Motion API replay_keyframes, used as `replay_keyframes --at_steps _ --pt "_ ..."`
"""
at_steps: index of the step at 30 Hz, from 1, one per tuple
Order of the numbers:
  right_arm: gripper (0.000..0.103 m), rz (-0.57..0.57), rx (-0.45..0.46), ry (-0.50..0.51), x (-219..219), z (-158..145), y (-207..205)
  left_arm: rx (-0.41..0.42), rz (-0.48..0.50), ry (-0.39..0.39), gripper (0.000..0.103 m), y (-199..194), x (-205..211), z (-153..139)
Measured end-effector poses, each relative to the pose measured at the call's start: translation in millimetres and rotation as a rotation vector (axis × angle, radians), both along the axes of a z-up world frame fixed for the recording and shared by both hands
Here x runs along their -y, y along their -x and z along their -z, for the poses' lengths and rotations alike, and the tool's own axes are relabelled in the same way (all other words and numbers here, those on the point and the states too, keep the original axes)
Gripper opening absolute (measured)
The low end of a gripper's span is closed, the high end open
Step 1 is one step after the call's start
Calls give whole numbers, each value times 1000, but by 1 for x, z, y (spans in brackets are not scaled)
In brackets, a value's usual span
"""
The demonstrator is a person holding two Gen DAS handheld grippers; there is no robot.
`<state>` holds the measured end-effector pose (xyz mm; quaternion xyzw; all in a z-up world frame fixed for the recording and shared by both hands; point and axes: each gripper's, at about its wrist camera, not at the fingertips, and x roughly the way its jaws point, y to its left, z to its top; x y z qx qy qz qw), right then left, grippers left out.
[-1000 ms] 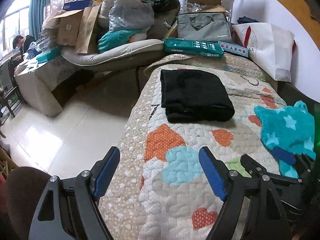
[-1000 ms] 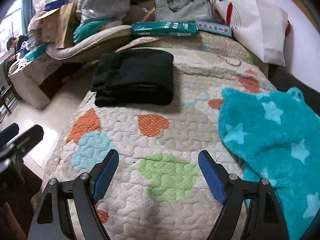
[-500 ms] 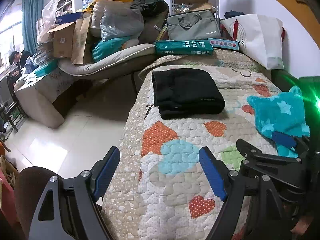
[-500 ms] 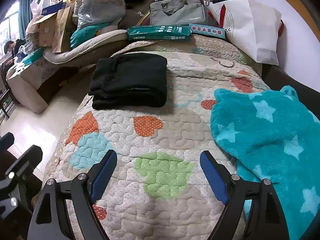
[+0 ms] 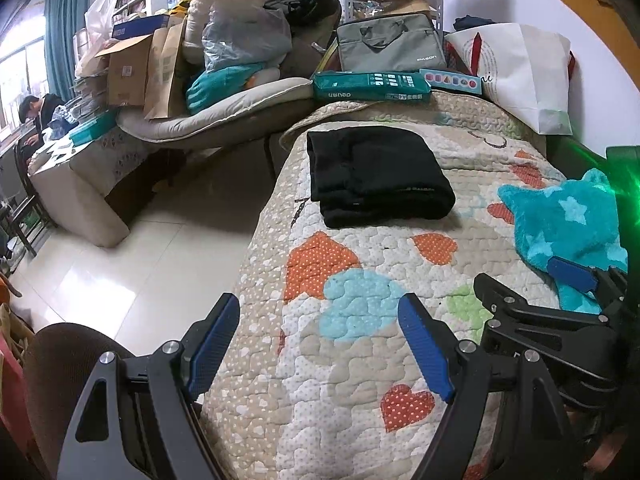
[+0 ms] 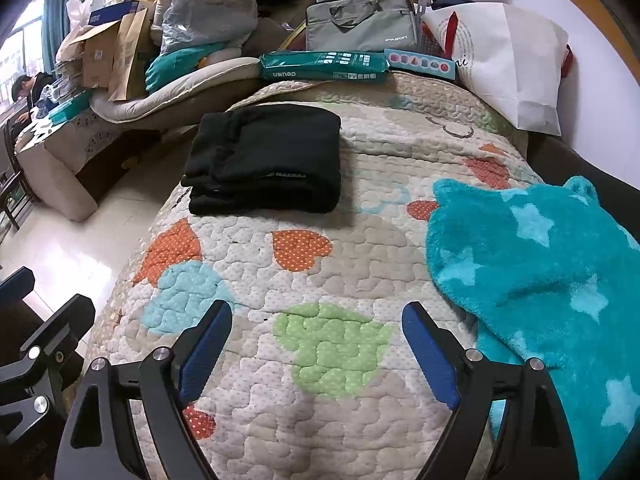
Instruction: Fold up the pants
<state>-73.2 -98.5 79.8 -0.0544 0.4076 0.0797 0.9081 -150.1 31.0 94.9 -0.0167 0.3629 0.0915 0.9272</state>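
Note:
Black pants lie folded in a neat rectangle on the quilted bed cover, toward its far left side; they also show in the right wrist view. My left gripper is open and empty, hovering over the near end of the bed, well short of the pants. My right gripper is open and empty too, over the green patch of the quilt. The right gripper also shows at the right edge of the left wrist view.
A fluffy teal star blanket lies on the bed's right side. A green box, a grey bag and a white bag line the far end. The bed's left edge drops to tiled floor. A cluttered couch stands at the left.
Both grippers have drawn back and risen a little from the folded pants, so the pants look farther away. Both stay open and empty.

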Motion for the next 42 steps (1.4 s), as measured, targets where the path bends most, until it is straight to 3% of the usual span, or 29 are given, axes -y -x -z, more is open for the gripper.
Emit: replay_keyframes --at_steps 28,31,39,42 --pt "93 -14 -7 19 -4 4 2 -7 3 -1 81 2 -4 10" --pt "93 -13 -5 21 -4 4 3 29 1 -27 81 6 -2 6" --pt "93 -11 63 -5 1 -7 10 220 -31 -97 102 28 3 -21" --pt "93 1 98 -20 5 -15 14 263 -23 -126 102 32 5 -29"
